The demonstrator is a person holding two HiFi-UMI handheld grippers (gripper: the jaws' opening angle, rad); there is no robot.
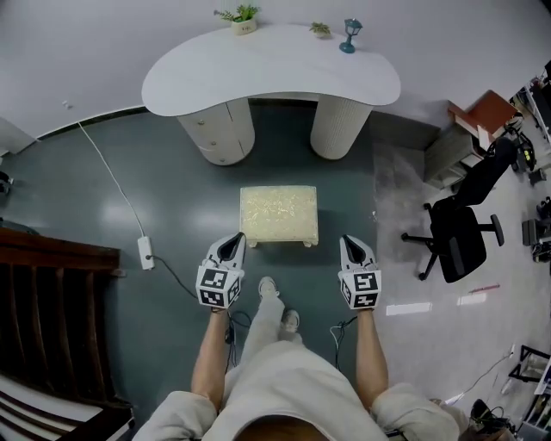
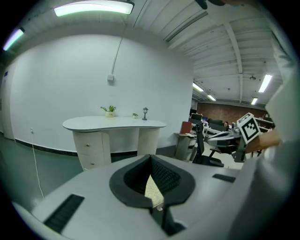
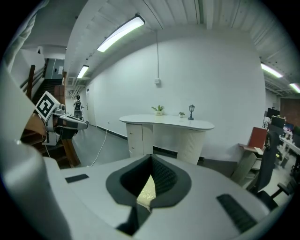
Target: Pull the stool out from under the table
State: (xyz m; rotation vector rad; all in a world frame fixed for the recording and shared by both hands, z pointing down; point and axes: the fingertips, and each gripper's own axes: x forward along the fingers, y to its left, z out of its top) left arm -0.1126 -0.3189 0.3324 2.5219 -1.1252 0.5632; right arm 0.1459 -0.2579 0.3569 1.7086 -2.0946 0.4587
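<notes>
The stool [image 1: 278, 214], a low square seat with a cream patterned top, stands on the green floor in front of the white kidney-shaped table [image 1: 275, 73], out from under it. My left gripper [image 1: 232, 243] hangs by the stool's near left corner and my right gripper [image 1: 349, 245] by its near right corner. Both are shut and hold nothing. In the left gripper view the shut left gripper [image 2: 151, 161] shows a sliver of the stool [image 2: 153, 190] below its jaws. The right gripper view shows the same: right gripper [image 3: 151, 161], stool [image 3: 147, 192].
A black office chair [image 1: 461, 232] stands at the right. A power strip [image 1: 145, 251] with its cable lies on the floor at the left, near dark wooden furniture [image 1: 52, 319]. A plant pot [image 1: 244, 21] and a small lamp [image 1: 349, 34] stand on the table. The person's feet [image 1: 277, 301] are just behind the stool.
</notes>
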